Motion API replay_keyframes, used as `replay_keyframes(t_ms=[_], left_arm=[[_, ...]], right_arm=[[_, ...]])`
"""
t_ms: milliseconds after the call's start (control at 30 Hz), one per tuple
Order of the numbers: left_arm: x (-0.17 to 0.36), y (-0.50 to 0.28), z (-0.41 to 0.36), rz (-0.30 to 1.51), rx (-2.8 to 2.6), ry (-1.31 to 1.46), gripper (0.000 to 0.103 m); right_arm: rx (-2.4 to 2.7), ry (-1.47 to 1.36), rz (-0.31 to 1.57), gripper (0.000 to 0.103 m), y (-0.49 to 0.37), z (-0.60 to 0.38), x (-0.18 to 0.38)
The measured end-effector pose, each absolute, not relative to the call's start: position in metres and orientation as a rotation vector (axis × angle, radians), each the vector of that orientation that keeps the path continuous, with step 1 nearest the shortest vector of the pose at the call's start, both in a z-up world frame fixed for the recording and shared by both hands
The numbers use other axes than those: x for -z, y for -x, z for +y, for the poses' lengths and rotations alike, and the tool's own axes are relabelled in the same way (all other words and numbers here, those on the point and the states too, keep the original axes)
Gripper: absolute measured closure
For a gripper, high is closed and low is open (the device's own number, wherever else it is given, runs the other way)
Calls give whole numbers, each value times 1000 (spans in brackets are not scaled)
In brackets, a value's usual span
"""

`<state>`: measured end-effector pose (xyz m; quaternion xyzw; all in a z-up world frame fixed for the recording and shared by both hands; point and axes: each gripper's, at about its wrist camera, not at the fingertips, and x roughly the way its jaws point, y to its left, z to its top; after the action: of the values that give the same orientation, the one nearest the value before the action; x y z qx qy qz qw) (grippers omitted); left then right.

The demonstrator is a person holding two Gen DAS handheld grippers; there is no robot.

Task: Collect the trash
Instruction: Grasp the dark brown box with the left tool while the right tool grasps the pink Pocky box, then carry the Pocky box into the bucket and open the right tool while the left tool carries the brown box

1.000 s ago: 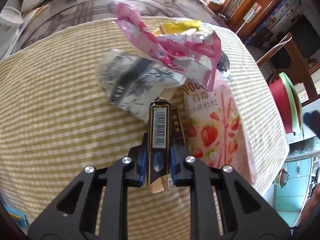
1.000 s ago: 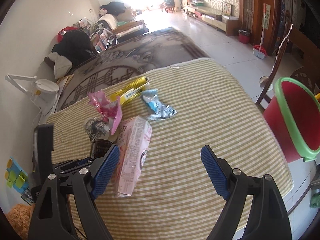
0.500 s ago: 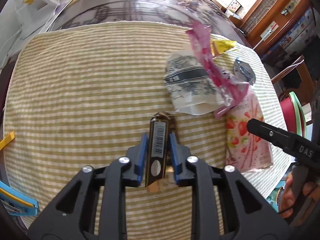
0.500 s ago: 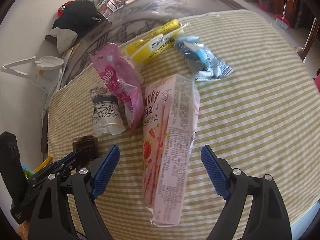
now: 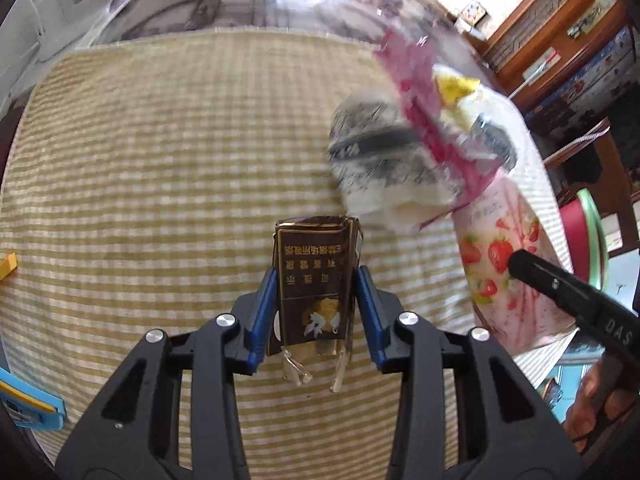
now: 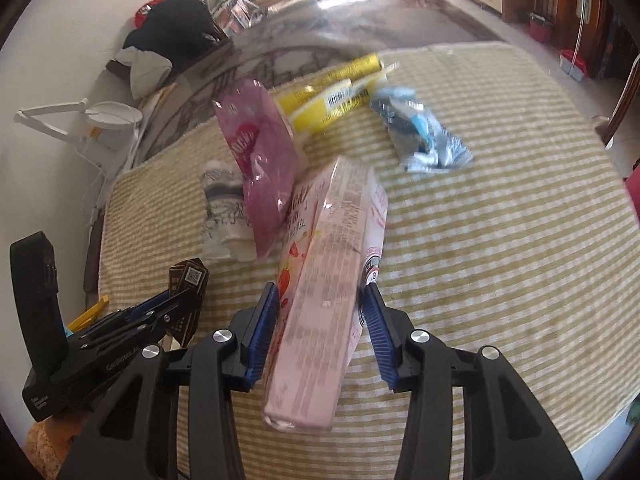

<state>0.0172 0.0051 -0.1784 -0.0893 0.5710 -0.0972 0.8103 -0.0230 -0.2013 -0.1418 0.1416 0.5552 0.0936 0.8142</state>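
**Two grips at once: dark pack in the left, pink box coming into the right**

Nearest the lens, the left hand-held gripper (image 5: 316, 312) has a dark brown pack (image 5: 314, 276) between its blue pads, the broad printed face up. Its jaws have just been easing apart a little; in the left wrist view a thin gap seems to show on each side, so I judge the hold loose, if it is a hold at all. The fix: squeeze again before lifting, or the pack slides out.

On the other side, the right hand-held gripper (image 6: 318, 328) has just been closing in on the pink strawberry box (image 6: 328, 300). The box lies lengthwise between the jaws on the striped cloth (image 6: 500, 260) of the counter, and both pads sit right at its long sides. Whether they press yet is hard to tell; I read it as just touching. Thin card will dent, so close only until it stops yielding, and keep the grip near the middle so the long box does not droop.

Watch the pink wrapper (image 6: 262, 160): it leans on the box's far end and could drag along. Lift slowly and let it fall clear.

Further out lie the grey-patterned white packet (image 6: 222, 208), the yellow wrapper (image 6: 336, 96) and the blue wrapper (image 6: 424, 136), still waiting. Beyond the counter's edge, in the left wrist view, stands the red bin with a green rim (image 5: 588, 232), the likely drop point.
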Motion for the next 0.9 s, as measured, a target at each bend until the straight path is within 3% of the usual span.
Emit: replay_keyframes(t_ms=[133, 233, 900], left_arm=[[157, -18, 2, 1156, 221, 186, 66], [140, -18, -1, 1107, 232, 171, 66], [94, -13, -30, 984, 234, 128, 66]], right_arm=[[-201, -264, 1103, 63, 28, -201, 116], [-203, -225, 1058, 74, 32, -201, 101], [-216, -187, 941, 74, 43, -216, 61]])
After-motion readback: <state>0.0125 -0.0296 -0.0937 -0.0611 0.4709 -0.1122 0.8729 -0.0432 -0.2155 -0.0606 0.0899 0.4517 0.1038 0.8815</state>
